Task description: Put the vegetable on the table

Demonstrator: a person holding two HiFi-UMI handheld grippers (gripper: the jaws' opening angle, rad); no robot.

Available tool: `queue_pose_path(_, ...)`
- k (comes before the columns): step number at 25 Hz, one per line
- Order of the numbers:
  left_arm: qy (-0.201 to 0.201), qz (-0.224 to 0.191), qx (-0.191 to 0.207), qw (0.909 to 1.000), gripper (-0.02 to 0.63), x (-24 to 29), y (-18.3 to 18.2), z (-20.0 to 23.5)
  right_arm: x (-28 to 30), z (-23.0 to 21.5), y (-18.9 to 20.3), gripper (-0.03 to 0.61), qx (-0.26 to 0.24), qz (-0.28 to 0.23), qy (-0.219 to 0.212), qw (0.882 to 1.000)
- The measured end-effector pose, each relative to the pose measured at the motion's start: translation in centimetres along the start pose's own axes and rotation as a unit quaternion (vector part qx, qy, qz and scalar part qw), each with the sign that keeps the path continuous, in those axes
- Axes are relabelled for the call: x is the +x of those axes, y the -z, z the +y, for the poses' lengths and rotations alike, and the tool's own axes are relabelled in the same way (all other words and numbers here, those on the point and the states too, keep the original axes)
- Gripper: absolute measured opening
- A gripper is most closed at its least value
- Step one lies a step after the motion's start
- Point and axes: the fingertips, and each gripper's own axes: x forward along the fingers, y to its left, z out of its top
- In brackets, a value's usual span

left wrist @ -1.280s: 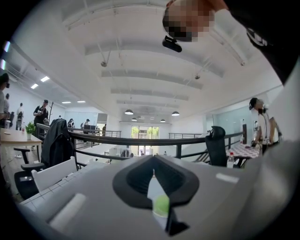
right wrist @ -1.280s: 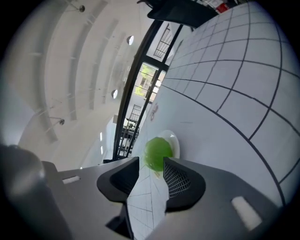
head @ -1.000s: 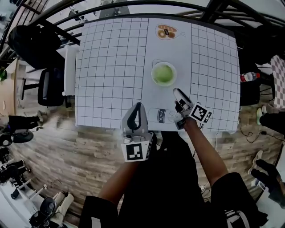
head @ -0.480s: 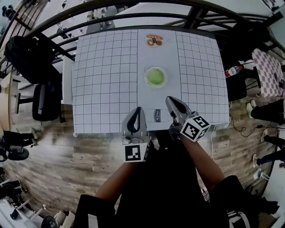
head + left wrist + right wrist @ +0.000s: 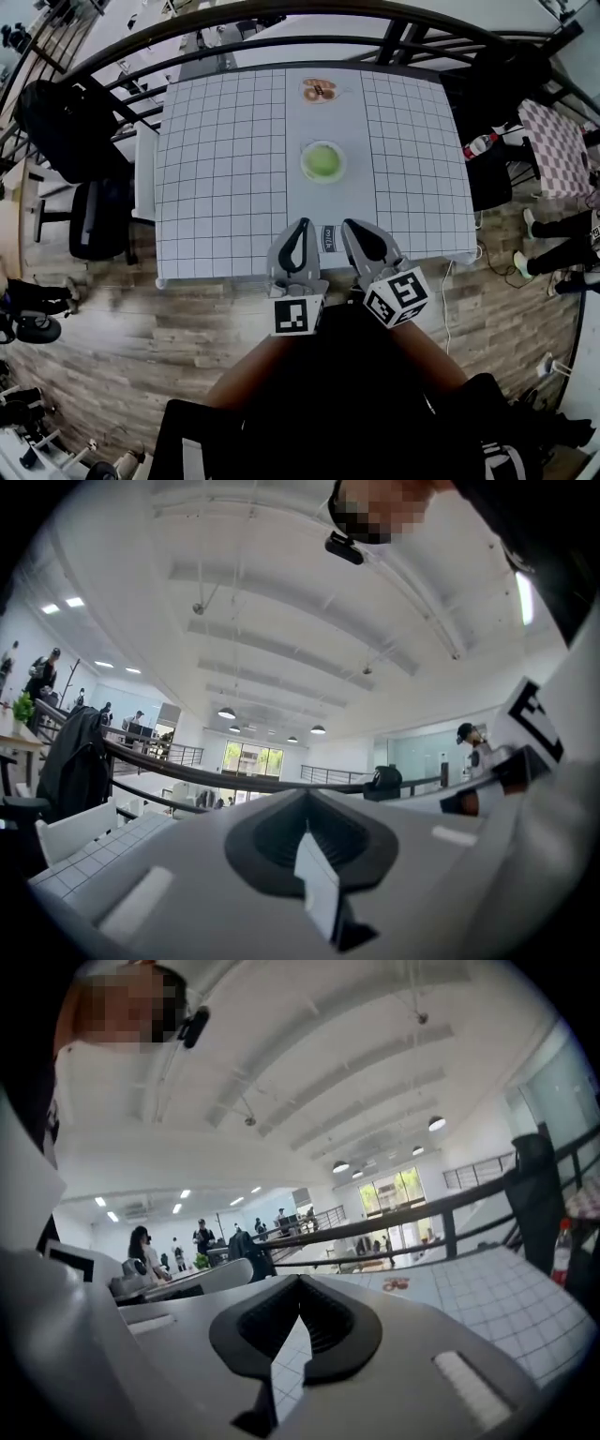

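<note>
A round green vegetable (image 5: pixel 322 161) lies on the white middle strip of the grid-patterned table (image 5: pixel 216 169). Both grippers hang side by side over the table's near edge, well short of the vegetable. My left gripper (image 5: pixel 302 224) is shut, its dark pads meeting with nothing between them (image 5: pixel 307 803). Just to its right, my right gripper (image 5: pixel 348 226) is also shut and holds nothing (image 5: pixel 300 1285). Both gripper views point up and outward across the hall, and neither shows the vegetable.
A doughnut picture (image 5: pixel 319 90) is printed at the table's far end and a milk label (image 5: pixel 329 234) near the grippers. Black chairs (image 5: pixel 94 216) stand to the left. A bottle (image 5: pixel 478 145) and a dark chair are at the right. A dark railing (image 5: pixel 281 21) runs behind.
My right gripper has pulled back from the table near the vegetable to the near edge and has shut. The left gripper has risen slightly, and the table now looks farther away.
</note>
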Motion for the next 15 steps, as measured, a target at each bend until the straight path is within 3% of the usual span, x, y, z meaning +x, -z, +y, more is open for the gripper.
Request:
queue_pose_path(3, 0.016, -0.006, 0.014, 0.9998, 0.008, 0.6, -0.6, -1.8, -2.0, -0.8, -1.1, 0.000, -0.035, -0.026, 0.034, 0.998)
queue_pose_path(15, 0.083, -0.019, 0.043, 0.9954, 0.008, 2.0, -0.9, -8.3, -7.2, -4.5, -3.5, -0.002, -0.051, -0.082, 0.106, 0.990)
